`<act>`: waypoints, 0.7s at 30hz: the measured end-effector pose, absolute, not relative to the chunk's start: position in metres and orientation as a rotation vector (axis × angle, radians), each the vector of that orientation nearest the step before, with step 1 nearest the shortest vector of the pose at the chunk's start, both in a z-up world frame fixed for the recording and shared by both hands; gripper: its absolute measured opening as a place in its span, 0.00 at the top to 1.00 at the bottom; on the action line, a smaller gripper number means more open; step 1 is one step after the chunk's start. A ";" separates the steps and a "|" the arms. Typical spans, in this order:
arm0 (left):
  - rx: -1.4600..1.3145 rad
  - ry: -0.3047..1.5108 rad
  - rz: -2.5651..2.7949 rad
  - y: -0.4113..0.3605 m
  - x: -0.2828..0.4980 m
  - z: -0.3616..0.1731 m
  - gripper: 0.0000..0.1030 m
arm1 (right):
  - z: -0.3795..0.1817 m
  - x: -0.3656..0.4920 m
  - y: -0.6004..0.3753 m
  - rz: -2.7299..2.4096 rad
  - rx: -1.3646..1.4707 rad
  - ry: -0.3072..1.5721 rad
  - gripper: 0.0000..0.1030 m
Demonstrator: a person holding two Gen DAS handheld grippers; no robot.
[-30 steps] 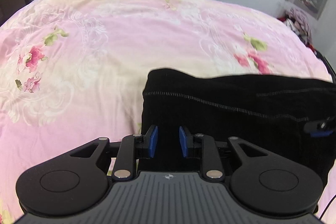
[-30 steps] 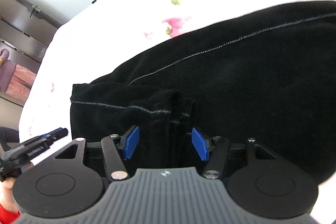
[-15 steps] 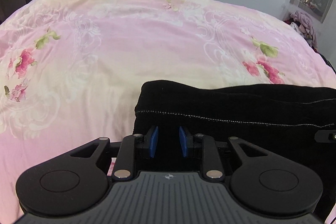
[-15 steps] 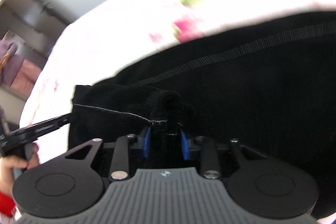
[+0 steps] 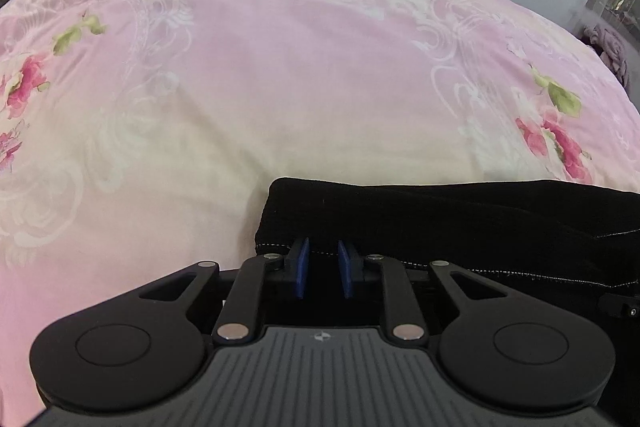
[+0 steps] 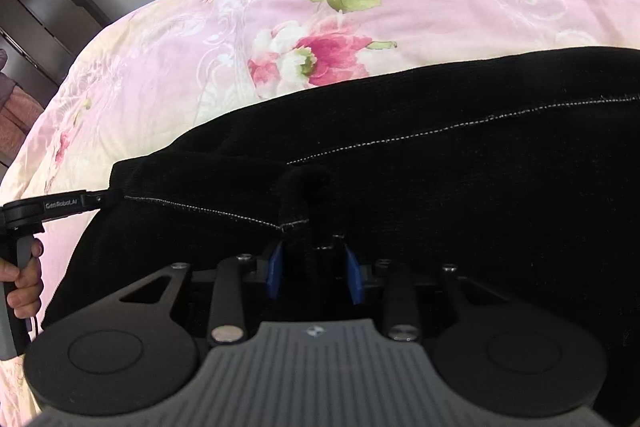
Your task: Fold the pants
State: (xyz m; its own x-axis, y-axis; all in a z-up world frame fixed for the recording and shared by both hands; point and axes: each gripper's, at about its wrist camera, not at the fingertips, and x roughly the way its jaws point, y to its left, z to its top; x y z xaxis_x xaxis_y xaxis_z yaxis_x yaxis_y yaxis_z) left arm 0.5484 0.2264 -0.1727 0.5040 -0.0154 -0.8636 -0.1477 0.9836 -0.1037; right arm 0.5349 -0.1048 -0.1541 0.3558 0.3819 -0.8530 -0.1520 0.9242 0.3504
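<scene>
The black pants (image 5: 460,223) lie on the pink floral bedspread (image 5: 280,87), with a white stitched hem line along the near edge. My left gripper (image 5: 323,255) is shut on the hem near the pants' left corner. My right gripper (image 6: 314,259) is shut on a bunched fold of the black pants (image 6: 440,187), which rises between its blue pads (image 6: 275,269). The left gripper (image 6: 60,205) shows at the left edge of the right wrist view, held by a hand, its tip at the pants' corner.
The bedspread (image 6: 320,27) stretches far and left of the pants. A grey wall stands behind the bed. A dark cabinet (image 6: 36,7) is at the far left. Clothes lie piled at the far right (image 5: 608,47).
The right gripper closed on the bunched fold of pants. Both grippers have drawn the held edge nearer and lower, so more bedspread shows beyond the pants.
</scene>
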 end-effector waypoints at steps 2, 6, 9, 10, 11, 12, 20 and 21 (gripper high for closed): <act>-0.149 1.056 0.085 0.224 0.546 -0.163 0.78 | -0.152 0.537 -0.100 0.344 0.222 1.169 0.72; -0.101 1.012 0.062 0.220 0.523 -0.133 0.78 | -0.137 0.542 -0.086 0.326 0.141 1.144 0.56; -0.018 0.996 0.007 0.214 0.493 -0.113 0.78 | -0.112 0.522 -0.085 0.318 0.048 1.084 0.46; 0.007 0.998 -0.009 0.211 0.483 -0.109 0.78 | -0.104 0.511 -0.087 0.328 0.034 1.070 0.46; 0.017 0.999 -0.020 0.210 0.472 -0.107 0.78 | -0.097 0.504 -0.086 0.346 0.030 1.061 0.47; 0.026 1.006 -0.031 0.209 0.463 -0.105 0.78 | -0.091 0.496 -0.085 0.364 0.024 1.052 0.53; 0.143 1.103 -0.032 0.197 0.424 -0.126 0.78 | -0.091 0.454 -0.049 0.447 -0.157 1.069 0.91; 0.151 1.105 -0.033 0.195 0.424 -0.131 0.78 | -0.098 0.453 -0.047 0.442 -0.184 1.076 0.93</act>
